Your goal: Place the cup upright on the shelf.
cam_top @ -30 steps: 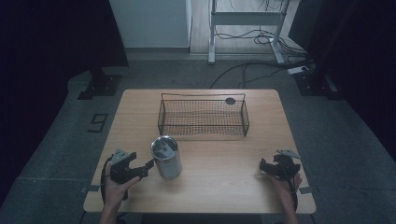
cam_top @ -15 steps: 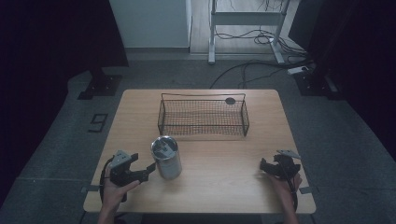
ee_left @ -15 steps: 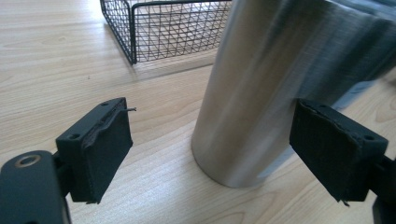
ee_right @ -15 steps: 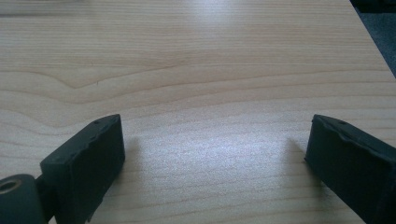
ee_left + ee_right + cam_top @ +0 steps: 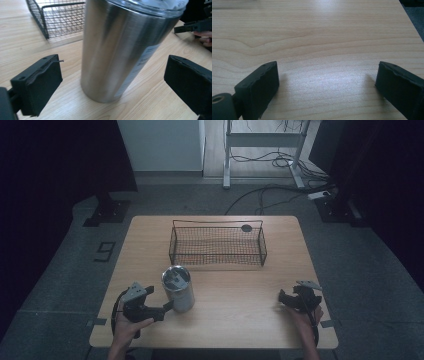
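- The tumbler [image 5: 178, 289] stands upright on the table [image 5: 240, 320], near the front left, a little in front of the wire basket [image 5: 218, 245] and apart from it.
- The left gripper [image 5: 161, 310] sits just beside the tumbler's base. In the left gripper view its jaws are wide apart, with the steel wall [image 5: 120, 50] between them and neither pad touching it.
- Risk: the tumbler is tall and narrow. If one pad meets it before the other, the push probably slides or tips it toward the basket.
- Risk: the wall is smooth, polished metal. A grip low on the body with light pressure may let it slip or swing when lifted, since most of its height is above the pads.
- Risk: the top looks capped by a clear lid [image 5: 150, 6]; whether it is seated I cannot tell. A tilt could shed it.
- The right gripper [image 5: 291, 299] rests near the front right edge, well apart from the tumbler, with its jaws spread over bare wood in the right gripper view. It is too far off to steady anything if the tumbler topples.
- Risk: the basket's rim is near enough that a hurried carry could clip it.
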Demonstrator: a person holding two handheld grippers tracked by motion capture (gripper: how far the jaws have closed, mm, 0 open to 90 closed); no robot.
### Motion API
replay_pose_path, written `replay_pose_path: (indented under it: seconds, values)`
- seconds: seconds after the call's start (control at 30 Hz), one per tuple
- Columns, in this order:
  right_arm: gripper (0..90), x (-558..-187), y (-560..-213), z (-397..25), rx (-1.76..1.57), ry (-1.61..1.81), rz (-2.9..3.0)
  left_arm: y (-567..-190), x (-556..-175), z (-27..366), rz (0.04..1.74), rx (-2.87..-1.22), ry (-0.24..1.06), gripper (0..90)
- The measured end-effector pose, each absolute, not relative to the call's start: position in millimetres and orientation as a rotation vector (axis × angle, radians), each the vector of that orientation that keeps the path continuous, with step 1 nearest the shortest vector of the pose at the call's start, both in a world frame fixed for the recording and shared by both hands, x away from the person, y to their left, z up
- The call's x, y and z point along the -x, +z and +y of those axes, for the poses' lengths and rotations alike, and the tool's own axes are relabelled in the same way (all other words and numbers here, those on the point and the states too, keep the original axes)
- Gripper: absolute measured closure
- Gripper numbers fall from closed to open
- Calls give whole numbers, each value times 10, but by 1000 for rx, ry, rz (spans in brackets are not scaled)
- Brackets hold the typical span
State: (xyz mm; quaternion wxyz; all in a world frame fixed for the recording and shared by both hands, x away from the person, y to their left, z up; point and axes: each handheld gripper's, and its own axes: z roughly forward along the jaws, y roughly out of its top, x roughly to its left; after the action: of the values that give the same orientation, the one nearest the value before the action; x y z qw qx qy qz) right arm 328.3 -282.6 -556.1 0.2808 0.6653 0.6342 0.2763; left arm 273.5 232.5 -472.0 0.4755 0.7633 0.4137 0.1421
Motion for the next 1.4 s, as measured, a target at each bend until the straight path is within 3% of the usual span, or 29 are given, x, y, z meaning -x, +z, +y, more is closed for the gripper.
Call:
replay_pose_path:
  seconds: [1.4]
  values:
    - [56, -3276, -5561, -2830, -1794, 735, 1682, -4778, -3026, 1885, 995, -1931, 415, 0]
